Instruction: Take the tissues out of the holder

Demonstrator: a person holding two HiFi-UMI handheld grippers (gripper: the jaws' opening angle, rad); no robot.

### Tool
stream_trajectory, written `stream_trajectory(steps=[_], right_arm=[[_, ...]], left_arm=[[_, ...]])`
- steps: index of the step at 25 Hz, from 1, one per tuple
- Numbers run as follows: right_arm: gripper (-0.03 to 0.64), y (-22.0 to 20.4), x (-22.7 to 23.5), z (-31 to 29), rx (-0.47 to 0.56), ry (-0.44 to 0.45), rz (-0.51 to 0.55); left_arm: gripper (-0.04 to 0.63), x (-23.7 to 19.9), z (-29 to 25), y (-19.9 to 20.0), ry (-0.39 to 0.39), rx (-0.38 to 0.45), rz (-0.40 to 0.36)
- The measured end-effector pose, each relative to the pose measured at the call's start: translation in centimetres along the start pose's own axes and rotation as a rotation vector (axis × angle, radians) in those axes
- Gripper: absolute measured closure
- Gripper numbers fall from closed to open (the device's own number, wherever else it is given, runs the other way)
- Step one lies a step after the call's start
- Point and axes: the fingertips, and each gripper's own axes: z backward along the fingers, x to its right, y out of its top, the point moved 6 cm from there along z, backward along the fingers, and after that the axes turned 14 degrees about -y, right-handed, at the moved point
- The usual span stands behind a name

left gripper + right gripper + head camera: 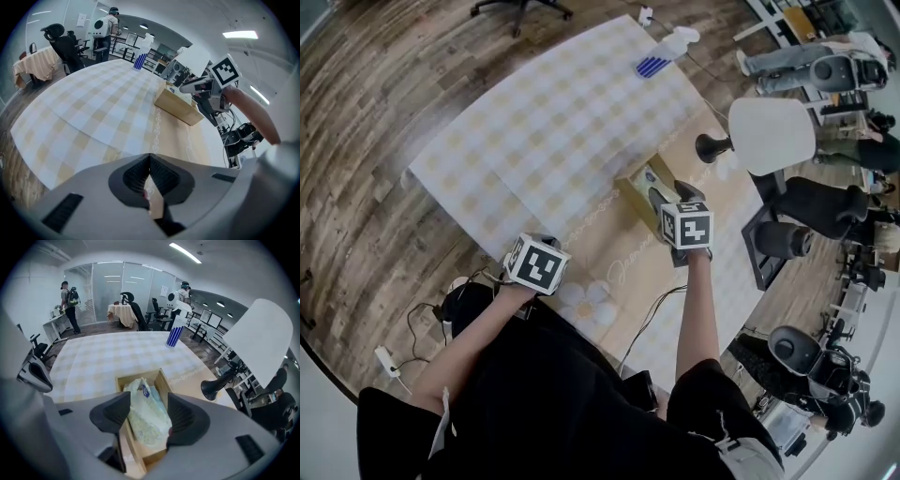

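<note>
The right gripper (149,403) hung over the wooden holder (138,377) on the counter (108,357), its jaws spread apart on either side of the tissue pack (146,423) lying inside. The left gripper (150,160) sat low near the counter's front edge, jaws together and empty.

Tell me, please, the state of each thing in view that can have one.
holder: upright, open at the top
tissue pack: inside the holder, top sticking out
right gripper: open, jaws either side of the tissue pack
left gripper: shut, empty
spray bottle: upright
lamp: upright
</note>
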Motion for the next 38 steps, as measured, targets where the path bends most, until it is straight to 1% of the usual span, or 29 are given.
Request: stream_trajectory(steps=[5,8,12,20,21,22,23,25,28,31,34,38], right_arm=[[0.373,0.1,-0.4,-0.9,-0.018,0.015,0.016],[0.373,0.3,0.1,-2.1,-0.041,0.023,0.03],[0.373,0.2,0.3,-3.2,-0.072,0.061,0.004],[0.377,0.0,0.0,-4.5,-0.126,0.094,0.02],[0.384,0.1,0.1,-4.6,-0.131,0.094,0.023],[0.408,0.0,0.2,-4.7,-0.136,0.089,0.028],[0.447,0.0,0.2,-4.7,-0.139,0.083,0.038],[0.498,-0.1,0.3,-4.8,-0.145,0.079,0.056],[0.537,-0.2,0.1,-4.9,-0.156,0.099,0.056],[0.565,-0.4,0.0,-5.0,-0.169,0.111,0.051],[0.58,-0.5,-0.2,-5.2,-0.173,0.116,0.052],[0.6,-0.7,-0.3,-5.2,-0.179,0.119,0.04]], left_arm=[[0.595,-0.4,0.2,-0.9,-0.001,-0.002,0.012],[0.595,-0.6,0.0,-0.5,0.001,-0.004,0.018],[0.595,-0.8,0.0,-0.4,0.002,-0.005,0.024],[0.595,-1.3,0.1,-0.8,0.006,-0.013,0.042],[0.595,-1.4,0.1,-0.8,0.007,-0.014,0.043],[0.595,-1.4,0.1,-0.9,0.008,-0.014,0.044],[0.595,-1.5,0.2,-0.9,0.008,-0.015,0.045],[0.595,-1.6,0.2,-1.1,0.009,-0.018,0.047],[0.595,-1.8,0.3,-1.2,0.011,-0.02,0.05],[0.595,-1.9,0.5,-0.9,0.018,-0.015,0.043],[0.595,-1.8,0.3,-1.2,0.009,-0.023,0.046],[0.595,-1.6,0.3,-1.3,0.008,-0.023,0.03]])
